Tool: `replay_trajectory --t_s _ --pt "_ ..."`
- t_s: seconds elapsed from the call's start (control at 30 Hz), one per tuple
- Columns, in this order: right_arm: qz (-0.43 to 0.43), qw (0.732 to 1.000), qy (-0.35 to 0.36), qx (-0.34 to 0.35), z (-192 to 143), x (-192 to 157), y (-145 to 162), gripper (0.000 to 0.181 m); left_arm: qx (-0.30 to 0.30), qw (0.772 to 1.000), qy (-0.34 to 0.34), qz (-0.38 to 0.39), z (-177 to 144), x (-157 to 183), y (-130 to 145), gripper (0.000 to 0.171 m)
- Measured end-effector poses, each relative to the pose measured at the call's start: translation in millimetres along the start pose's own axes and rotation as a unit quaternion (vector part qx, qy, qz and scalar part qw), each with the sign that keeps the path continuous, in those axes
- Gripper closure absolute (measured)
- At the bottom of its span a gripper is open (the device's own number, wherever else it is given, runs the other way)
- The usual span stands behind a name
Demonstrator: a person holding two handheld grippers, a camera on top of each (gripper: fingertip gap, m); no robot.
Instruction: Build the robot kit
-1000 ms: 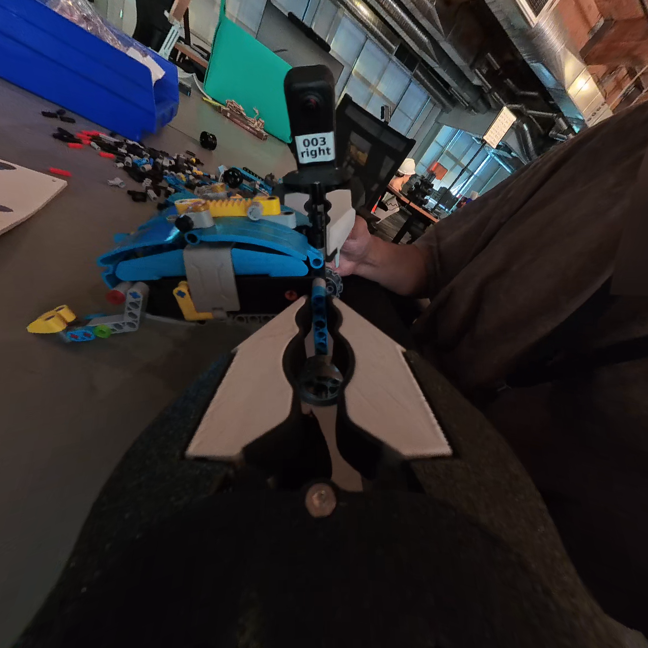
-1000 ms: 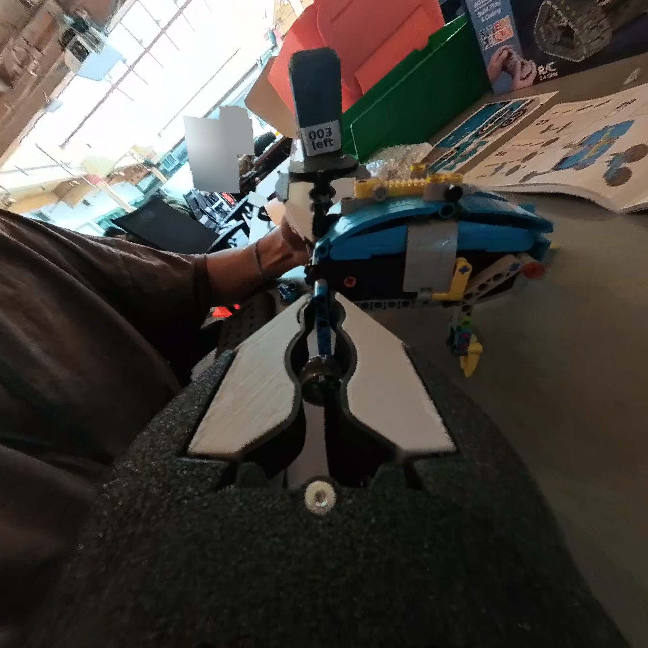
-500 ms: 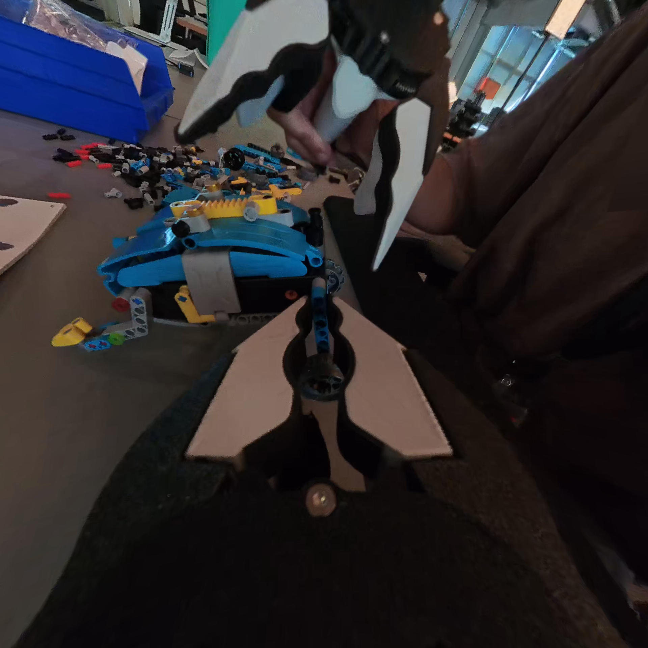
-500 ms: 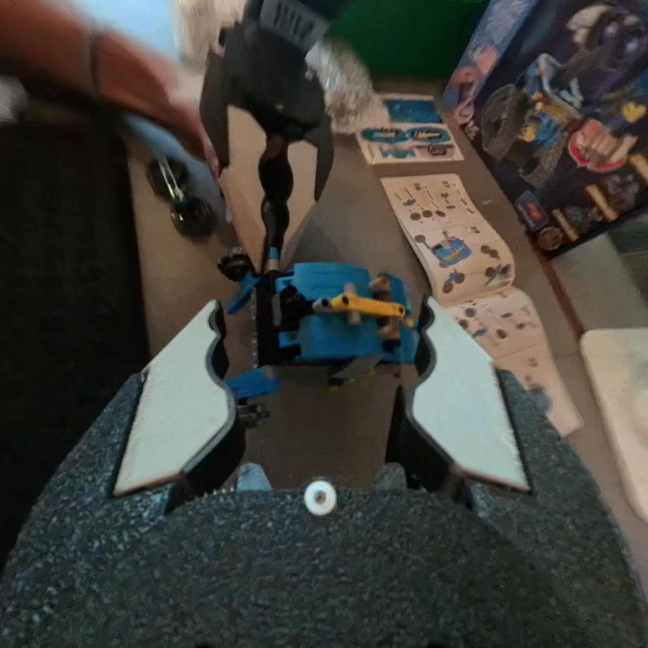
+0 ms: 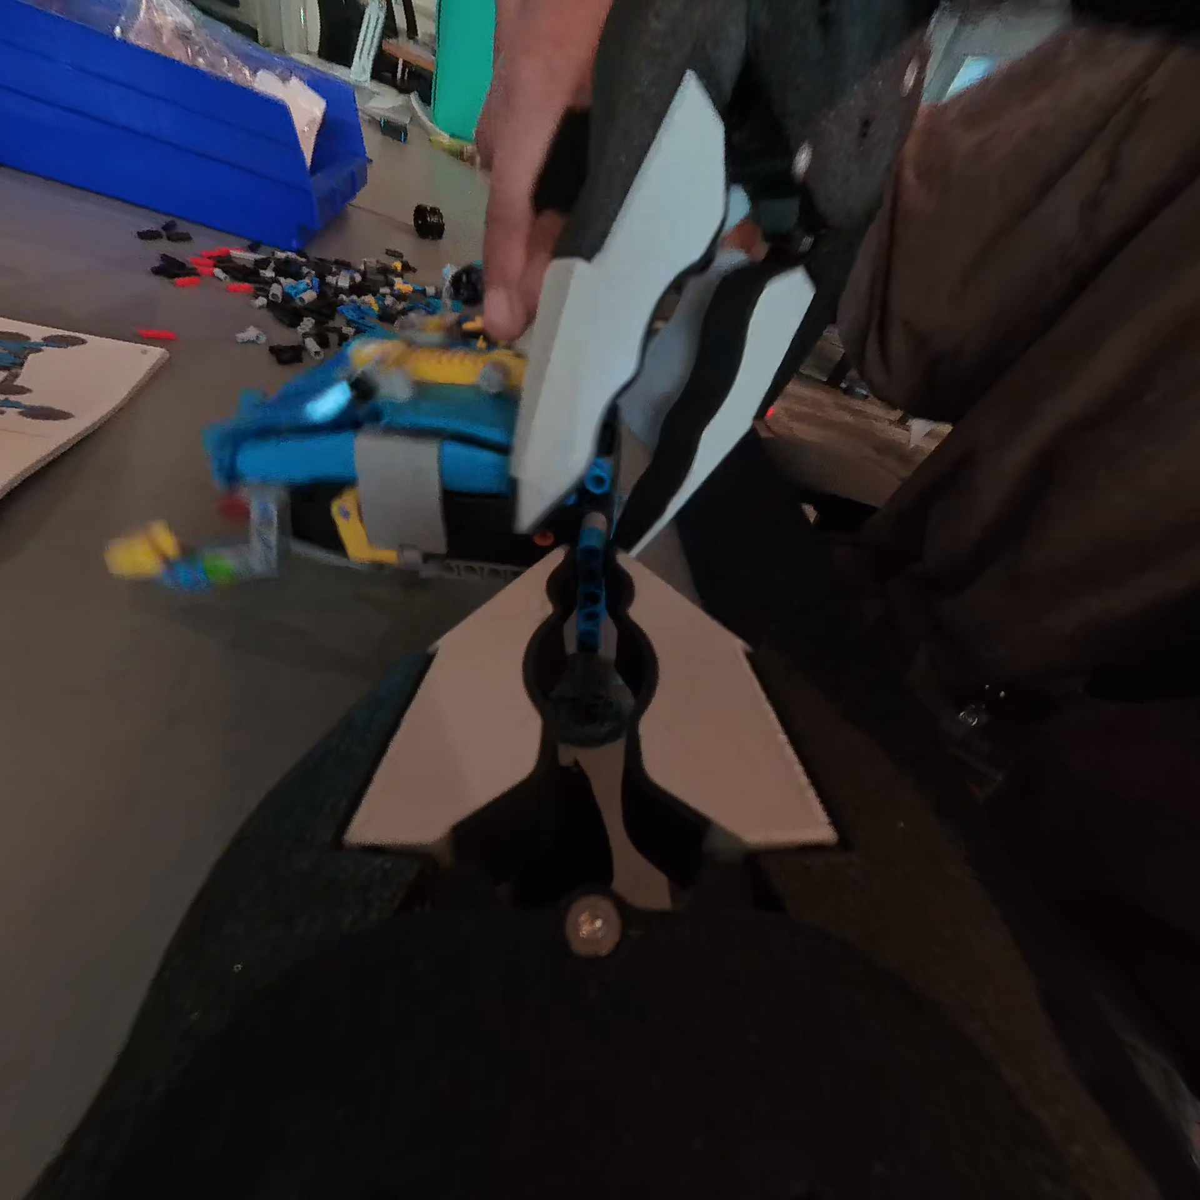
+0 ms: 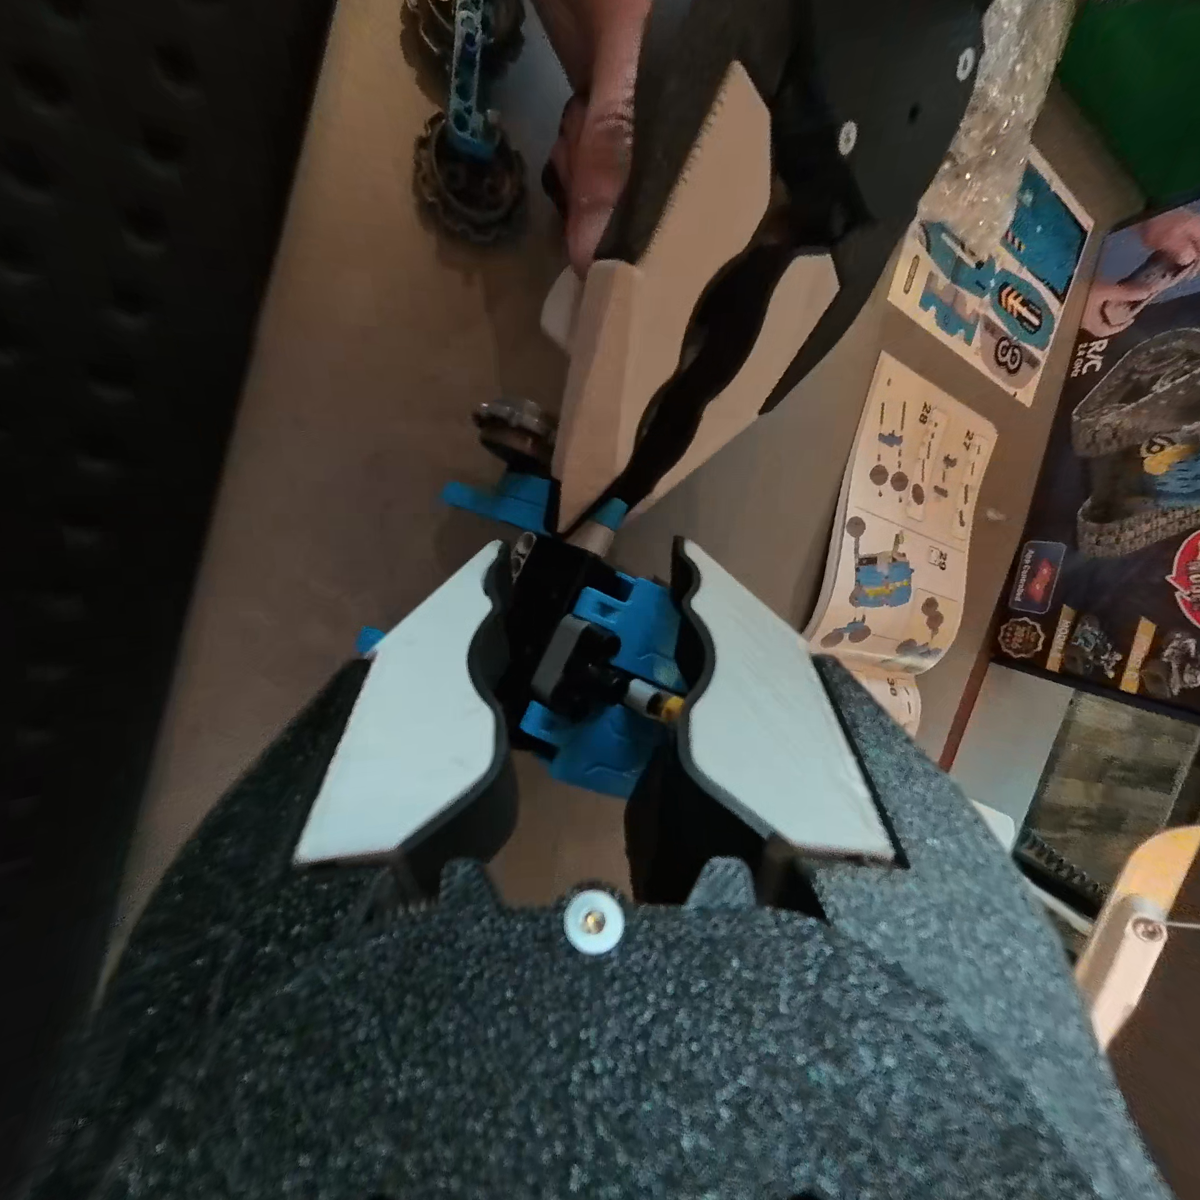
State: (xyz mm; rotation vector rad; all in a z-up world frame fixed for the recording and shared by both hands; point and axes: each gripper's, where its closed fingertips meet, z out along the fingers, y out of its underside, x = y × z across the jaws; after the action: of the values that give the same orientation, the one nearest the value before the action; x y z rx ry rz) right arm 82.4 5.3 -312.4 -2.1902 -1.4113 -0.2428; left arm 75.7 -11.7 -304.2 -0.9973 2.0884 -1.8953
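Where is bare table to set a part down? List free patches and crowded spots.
Free: the table in front of the blue model, bordered by the printed sheet; also the strip between the black mat and the model. Crowded: the loose parts by the blue bin; the booklet side.

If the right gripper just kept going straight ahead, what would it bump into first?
Probably the blue toy car. The right gripper is open and points down at it, with the car's end already between its fingers. The left gripper is just beyond.
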Motion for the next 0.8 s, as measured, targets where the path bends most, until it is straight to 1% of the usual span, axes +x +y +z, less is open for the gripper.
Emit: replay_trajectory --t_s 0.03,0.1,0.13,0.23,0.3,0.37,0.43,0.5,0.57,0.6,0.63,0.67,0.7,0.73,0.77,0.8 --pt "0.000 1.000 -0.007 0.008 -1.0 -1.7 -3.1 0.148 -0.003 1.000 -0.004 0.007 -2.0 -0.7 1.7 0.164" --pt "0.018 0.999 -0.022 0.032 -5.4 -1.6 -8.7 0.154 0.003 1.000 0.001 0.009 -3.7 2.3 1.3 0.165" --pt "0.015 0.999 -0.027 0.032 -4.7 -2.8 -9.2 0.155 0.001 1.000 0.001 0.010 -3.3 1.9 2.6 0.165" --pt "0.030 0.999 -0.041 -0.002 1.0 -0.6 -7.7 0.154 0.000 1.000 0.013 -0.011 -5.0 -1.2 4.7 0.165" --pt "0.028 0.997 -0.065 -0.024 1.9 -4.4 -8.4 0.154 -0.009 1.000 0.013 0.013 -3.3 2.5 6.6 0.165" --pt "0.028 0.997 -0.060 -0.031 -0.4 -0.2 -10.6 0.149 -0.018 0.999 0.008 0.032 -5.5 2.8 8.6 0.165" --pt "0.056 0.998 -0.027 -0.006 -10.8 12.4 -15.2 0.138 -0.042 0.999 0.007 0.034 -9.6 -0.8 16.2 0.165" --pt "0.122 0.991 -0.014 0.056 -26.6 14.7 -27.3 0.138 -0.059 0.998 0.012 0.026 -11.3 -2.2 21.9 0.165" --pt "0.202 0.967 -0.032 0.154 -38.9 1.0 -53.7 0.138 -0.060 0.998 0.012 0.017 -10.4 -4.0 21.4 0.165" --pt "0.245 0.947 -0.033 0.206 -40.7 -5.6 -69.6 0.144 -0.058 0.998 0.010 0.011 -9.2 -5.6 20.7 0.165" --pt "0.288 0.923 -0.038 0.251 -37.1 -14.5 -84.8 0.148 -0.057 0.998 0.006 0.006 -7.2 -7.0 19.8 0.166" --pt "0.326 0.903 -0.053 0.275 -26.1 -28.2 -97.2 0.147 -0.057 0.998 0.006 0.002 -5.1 -7.4 19.4 0.165" --pt "0.364 0.891 -0.058 0.263 -6.6 -40.1 -101.2 0.147 -0.059 0.998 0.006 -0.002 -3.9 -7.3 19.5 0.165" --pt "0.390 0.886 -0.054 0.246 12.9 -50.0 -101.5 0.147 -0.063 0.998 0.002 -0.005 -5.0 -8.3 20.1 0.160" --pt "0.410 0.877 -0.061 0.243 25.6 -59.6 -104.0 0.146 -0.070 0.997 -0.008 -0.009 -9.8 -11.3 21.4 0.141" --pt "0.433 0.863 -0.076 0.249 30.6 -66.3 -107.3 0.145 -0.073 0.997 -0.022 -0.019 -19.6 -14.5 20.9 0.128"
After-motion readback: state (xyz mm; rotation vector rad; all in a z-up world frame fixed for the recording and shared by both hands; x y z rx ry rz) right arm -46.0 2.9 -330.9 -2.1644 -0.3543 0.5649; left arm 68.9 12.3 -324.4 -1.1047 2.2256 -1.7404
